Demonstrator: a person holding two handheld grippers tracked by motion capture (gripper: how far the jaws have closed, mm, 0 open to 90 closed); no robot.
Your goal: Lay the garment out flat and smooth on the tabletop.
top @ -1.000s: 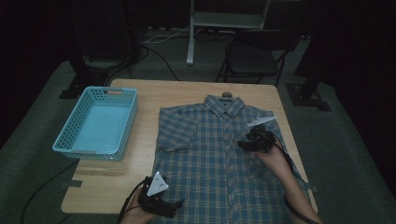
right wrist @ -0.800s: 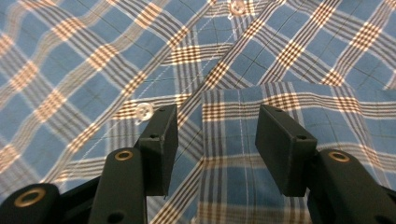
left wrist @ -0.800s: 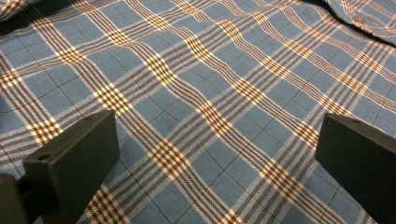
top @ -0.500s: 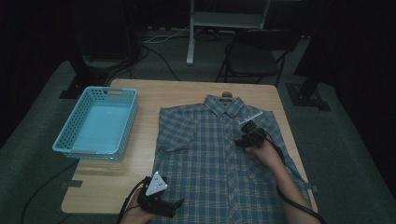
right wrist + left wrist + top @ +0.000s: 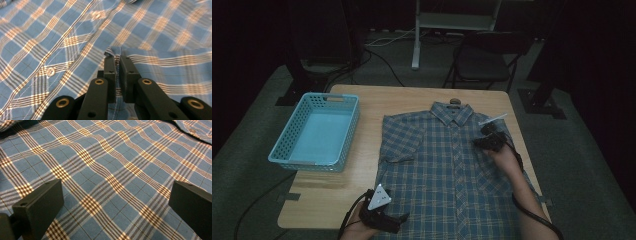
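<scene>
The plaid shirt [image 5: 452, 170] lies flat and face up on the wooden table [image 5: 362, 115], buttoned, collar at the far edge, just right of the blue basket [image 5: 314, 132]. My right gripper [image 5: 115, 61] has just been closing and now pinches a small ridge of cloth, a fold edge beside the button placket, which runs off to its left. My left gripper [image 5: 115, 200] rests low at the near hem with its jaws wide apart, bare plaid between them and nothing held. I judge the folding has barely begun: one grip is taken, no panel is turned over yet, and every fold and any move to the basket remain.
</scene>
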